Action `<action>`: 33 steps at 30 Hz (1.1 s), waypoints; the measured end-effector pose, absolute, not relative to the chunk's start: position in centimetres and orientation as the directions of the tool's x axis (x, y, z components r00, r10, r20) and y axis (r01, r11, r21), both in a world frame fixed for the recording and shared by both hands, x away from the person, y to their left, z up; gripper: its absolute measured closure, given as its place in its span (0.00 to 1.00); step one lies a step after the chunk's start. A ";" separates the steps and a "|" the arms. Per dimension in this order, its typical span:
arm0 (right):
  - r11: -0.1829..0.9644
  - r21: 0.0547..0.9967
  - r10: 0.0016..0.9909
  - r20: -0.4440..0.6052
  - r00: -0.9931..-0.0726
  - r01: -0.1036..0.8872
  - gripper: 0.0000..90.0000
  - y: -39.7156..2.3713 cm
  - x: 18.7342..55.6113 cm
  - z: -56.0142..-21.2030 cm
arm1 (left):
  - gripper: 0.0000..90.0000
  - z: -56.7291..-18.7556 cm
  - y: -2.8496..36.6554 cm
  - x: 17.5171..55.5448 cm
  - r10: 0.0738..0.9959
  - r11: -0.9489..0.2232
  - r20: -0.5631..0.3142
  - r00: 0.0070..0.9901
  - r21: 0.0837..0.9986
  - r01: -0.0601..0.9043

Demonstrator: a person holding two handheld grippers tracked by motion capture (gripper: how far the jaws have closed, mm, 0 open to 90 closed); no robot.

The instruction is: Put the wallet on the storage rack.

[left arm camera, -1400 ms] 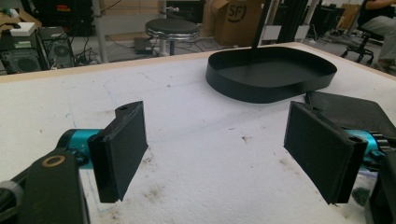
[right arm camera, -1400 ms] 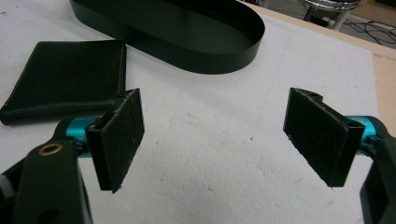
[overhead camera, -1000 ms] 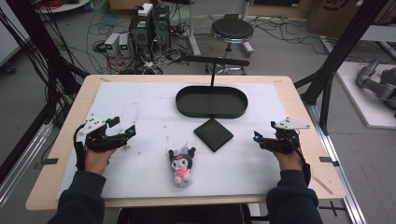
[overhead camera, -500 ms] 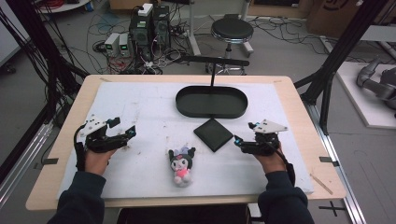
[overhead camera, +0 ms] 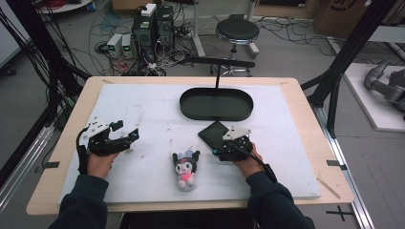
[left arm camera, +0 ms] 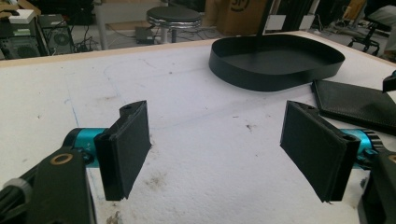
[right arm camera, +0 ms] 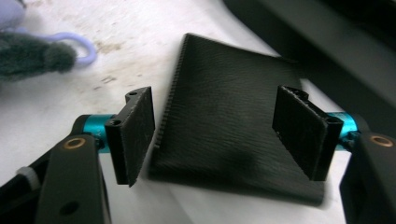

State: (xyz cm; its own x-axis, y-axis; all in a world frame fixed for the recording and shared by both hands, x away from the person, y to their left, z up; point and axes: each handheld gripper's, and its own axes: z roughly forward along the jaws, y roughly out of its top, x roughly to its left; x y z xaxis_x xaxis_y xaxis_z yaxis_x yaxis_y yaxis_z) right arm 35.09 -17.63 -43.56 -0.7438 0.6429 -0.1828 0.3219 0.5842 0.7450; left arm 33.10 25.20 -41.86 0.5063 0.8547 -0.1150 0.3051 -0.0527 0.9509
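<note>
A flat black ribbed square [right arm camera: 224,121] lies on the white board just in front of the black oval tray [overhead camera: 215,104]. My right gripper [right arm camera: 219,135] hovers low over the square's near edge, open. Its jaws have just been closing, and the square lies beneath and between them with the pads clear of it. From above, the right gripper [overhead camera: 220,145] covers the square's near corner [overhead camera: 212,132]. A small dark plush toy [overhead camera: 185,167] with a pink body lies left of it. My left gripper [overhead camera: 126,130] rests open at the board's left, with nothing between its pads [left arm camera: 126,149].
The white foam board [overhead camera: 143,105] covers most of the wooden table [overhead camera: 310,109]. A black bar on a post [overhead camera: 219,62] stands behind the tray. Beyond the far edge on the floor are a stool [overhead camera: 237,31], computers [overhead camera: 153,24] and cables.
My right gripper has moved left from the board's right side to the black square, and its jaws have narrowed a little. The left gripper has not moved.
</note>
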 end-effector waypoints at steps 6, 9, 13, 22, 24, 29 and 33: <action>0.667 0.679 0.607 -0.255 -0.753 0.308 0.48 -16.5 34.9 -44.4 | 0.27 -41.9 25.2 33.2 0.856 -0.059 -0.112 0.505 0.949 0.311; 0.664 0.675 0.617 -0.251 -0.746 0.322 0.55 -16.5 34.8 -44.2 | 0.27 -42.0 25.2 33.2 0.856 -0.059 -0.113 0.504 0.948 0.313; 0.682 0.665 0.599 -0.268 -0.755 0.305 0.70 -16.2 34.4 -44.0 | 0.27 -42.0 25.2 33.3 0.856 -0.062 -0.115 0.504 0.945 0.320; 0.661 0.681 0.601 -0.230 -0.765 0.315 0.91 -16.6 33.9 -42.6 | 0.27 -42.2 25.4 33.4 0.857 -0.043 -0.137 0.496 0.941 0.335; 0.638 0.702 0.608 -0.206 -0.766 0.317 0.92 -17.1 33.8 -41.8 | 0.27 -42.2 25.5 33.5 0.856 -0.042 -0.140 0.497 0.941 0.336; 0.577 0.753 0.632 -0.166 -0.757 0.317 0.94 -18.5 33.1 -39.7 | 0.27 -42.3 25.5 33.6 0.855 -0.039 -0.145 0.497 0.939 0.341; 0.529 0.786 0.646 -0.129 -0.752 0.320 0.95 -19.7 32.6 -38.3 | 0.27 -42.3 25.5 33.6 0.856 -0.038 -0.146 0.496 0.939 0.343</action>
